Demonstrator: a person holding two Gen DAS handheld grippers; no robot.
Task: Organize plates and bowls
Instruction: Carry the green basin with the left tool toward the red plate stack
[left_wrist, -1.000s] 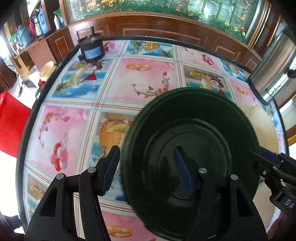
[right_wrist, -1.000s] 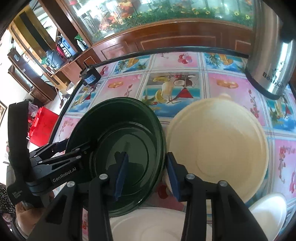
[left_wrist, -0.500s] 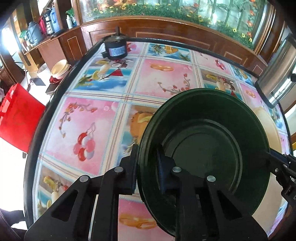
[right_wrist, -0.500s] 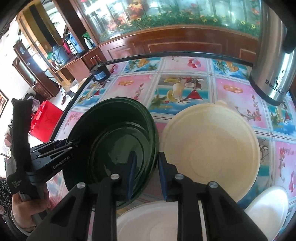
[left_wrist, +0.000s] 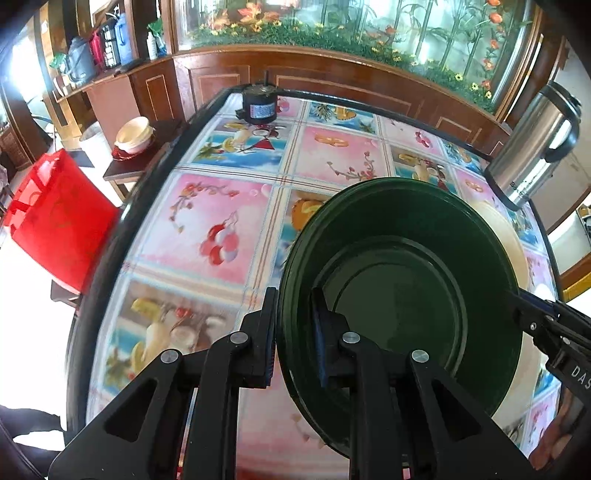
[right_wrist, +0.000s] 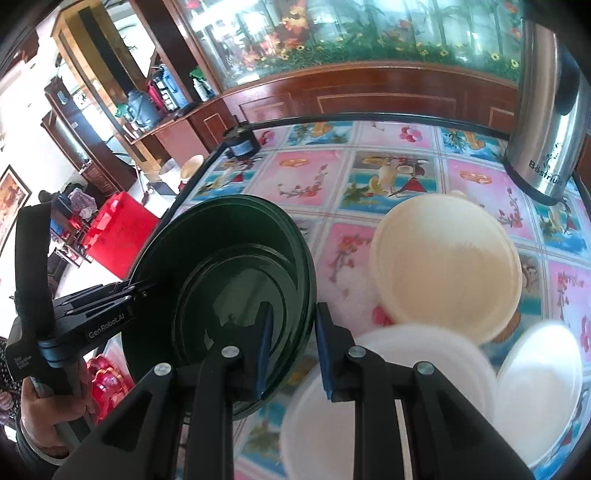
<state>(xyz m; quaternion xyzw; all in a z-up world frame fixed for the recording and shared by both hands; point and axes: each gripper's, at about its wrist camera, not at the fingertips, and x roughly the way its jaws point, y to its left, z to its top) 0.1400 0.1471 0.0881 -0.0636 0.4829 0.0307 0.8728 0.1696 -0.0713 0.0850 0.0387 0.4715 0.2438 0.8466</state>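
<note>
1. The tabletop (left_wrist: 229, 221), covered in a bright fruit-print cloth, carries everything: a steel kettle (right_wrist: 546, 122) at its far right corner and a small dark motor-like object (left_wrist: 258, 105) at its far edge.
2. The dark green plates (left_wrist: 406, 295), which look like a stack of two or more nested together, sit near the table's left side and appear tilted and lifted off the cloth, held from both flanks.
3. A cream plate (right_wrist: 447, 266) lies flat just to the right of the green ones; two white dishes (right_wrist: 388, 391) sit nearer, blurred in the right wrist view.
4. The left tongs (left_wrist: 293, 332) are pressed together on the green stack's left rim, one pad outside and one inside.
5. The right tongs (right_wrist: 290, 347) pinch the opposite rim the same way, nearly closed on its thin edge.
6. To do this step well, I judge both hands should travel together at the same height, so the stack stays level and the nested plates cannot slide apart.
7. Keep each pinch firm and deep on the rim; a glossy plate held by its edge could slip or pivot.
8. Clear the cream plate's rim before setting down, then lower gently rather than dropping.
</note>
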